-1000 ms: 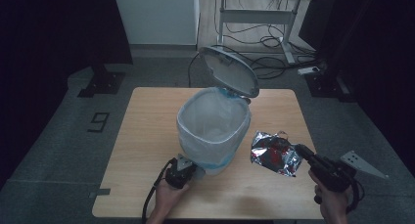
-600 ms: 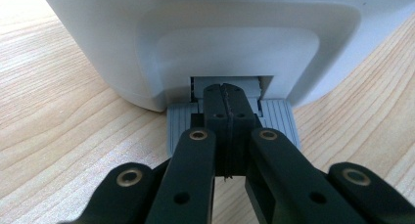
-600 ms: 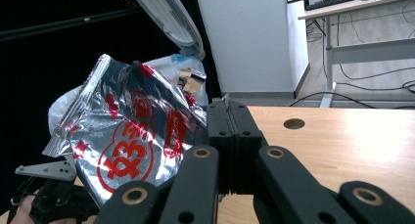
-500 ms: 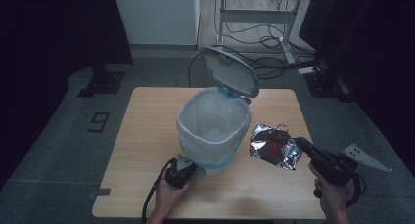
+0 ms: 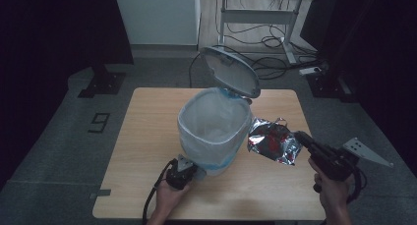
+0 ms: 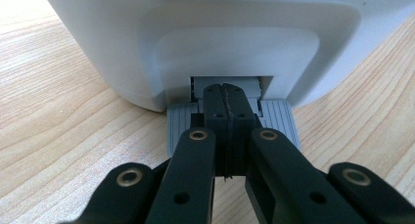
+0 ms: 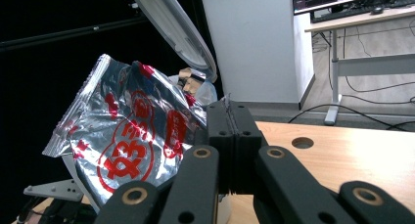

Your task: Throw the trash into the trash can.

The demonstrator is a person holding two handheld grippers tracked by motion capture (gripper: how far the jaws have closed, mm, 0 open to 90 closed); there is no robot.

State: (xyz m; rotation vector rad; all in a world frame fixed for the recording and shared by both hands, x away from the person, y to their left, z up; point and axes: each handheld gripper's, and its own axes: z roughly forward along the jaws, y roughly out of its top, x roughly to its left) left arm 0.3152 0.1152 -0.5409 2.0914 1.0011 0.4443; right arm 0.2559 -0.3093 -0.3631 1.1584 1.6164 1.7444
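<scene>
- Two grippers are seen at the near side of the bin point(image 5: 214, 131), which stands about mid on the wooden table point(image 5: 147, 117).
- Bin: white, lined w/ a pale bag; the lid point(image 5: 230, 71) is raised and tilted back at the far rim.
- L gripper point(image 5: 183, 170) is held low at the bin's near base, just left of centre. In the left gripper view its jaws are pressed together, nothing between them, and the tips point(image 6: 226, 94) are laid on the grey ribbed pedal point(image 6: 279, 117) at the recess of the bin's foot.
- Pedal is seen flat at table level, partly under the bin's wall; whether it is pushed fully down cannot be told.
- R gripper point(image 5: 301, 138) is held right of the bin, above the table. Its jaws are closed and a thin edge of the foil bag point(image 5: 273, 141) is pinched between them.
- Foil bag: silver w/ red print, crumpled, hanging in the air just beside the bin's right wall, below the rim level approx.; not touching the table as far as is seen.
- In the right gripper view the foil bag point(image 7: 132, 136) is spread left of the jaws, w/ the lid point(image 7: 171, 28) above and behind it.
- Hands are seen at the table's near edge, one behind each gripper.
</scene>
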